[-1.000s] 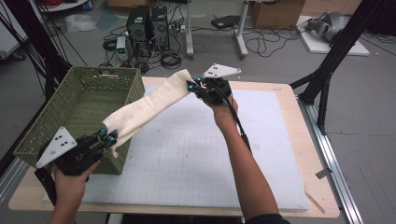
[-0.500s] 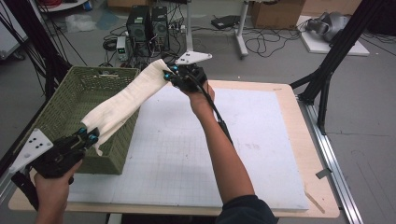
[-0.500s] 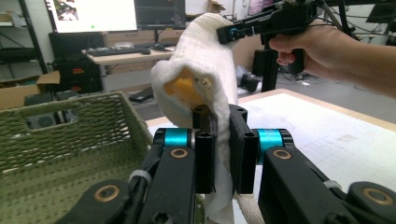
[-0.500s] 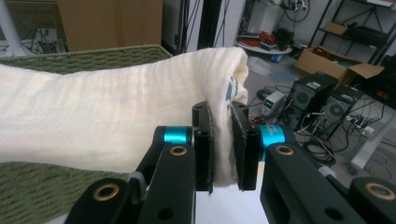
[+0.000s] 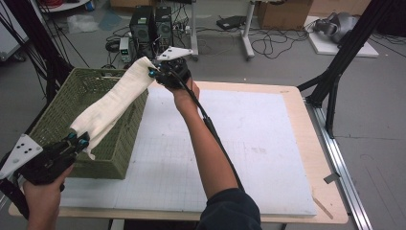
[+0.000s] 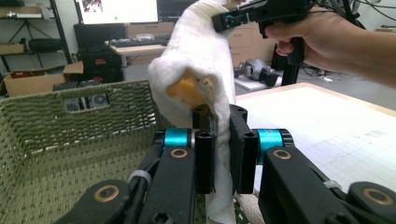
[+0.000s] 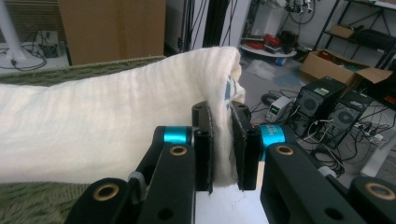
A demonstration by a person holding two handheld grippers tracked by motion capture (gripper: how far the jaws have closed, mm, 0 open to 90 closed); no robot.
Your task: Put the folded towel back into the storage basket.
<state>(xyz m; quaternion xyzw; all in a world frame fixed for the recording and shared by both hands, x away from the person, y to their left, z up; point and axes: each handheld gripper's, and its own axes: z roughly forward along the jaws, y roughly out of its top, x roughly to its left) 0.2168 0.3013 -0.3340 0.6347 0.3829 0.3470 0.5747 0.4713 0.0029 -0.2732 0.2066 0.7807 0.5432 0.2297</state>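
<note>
Towel, cream and folded into a long band, hangs stretched in the air above the green wicker basket at about nine o'clock on the table, pinched at its near end by your left gripper and at its far end by your right gripper, both with jaws clamped narrow on the cloth. Each grip takes just a thin edge of fabric, so pulling the ends further apart could drag the cloth out of one grip, and that end would likely flop over the basket rim onto the white mat. Letting go unevenly, I judge, would leave the free end draped outside toward three o'clock.
</note>
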